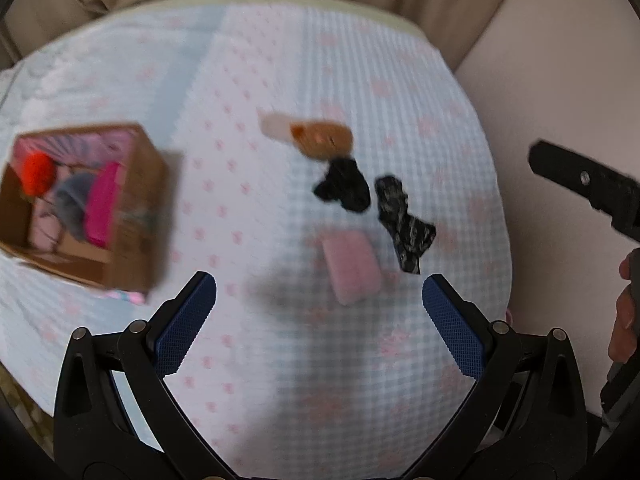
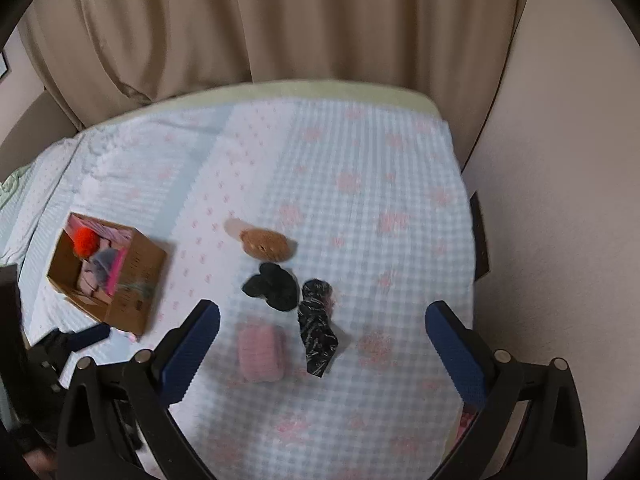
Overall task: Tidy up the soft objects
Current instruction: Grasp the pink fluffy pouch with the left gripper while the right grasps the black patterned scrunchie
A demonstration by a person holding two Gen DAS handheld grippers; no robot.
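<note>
Both claws spread, empty: left claw (image 1: pixel 319 304), right claw (image 2: pixel 322 330) above bed (image 2: pixel 360 208); fuzzy pink pad (image 2: pixel 260 354), brown cardboard box (image 2: pixel 138 280) left.

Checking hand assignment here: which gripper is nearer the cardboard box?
Left, as far as these views show. The left gripper hovers open above the bed, with the cardboard box close on its left. The right gripper, also open, sits farther right, over the pink sponge.
</note>
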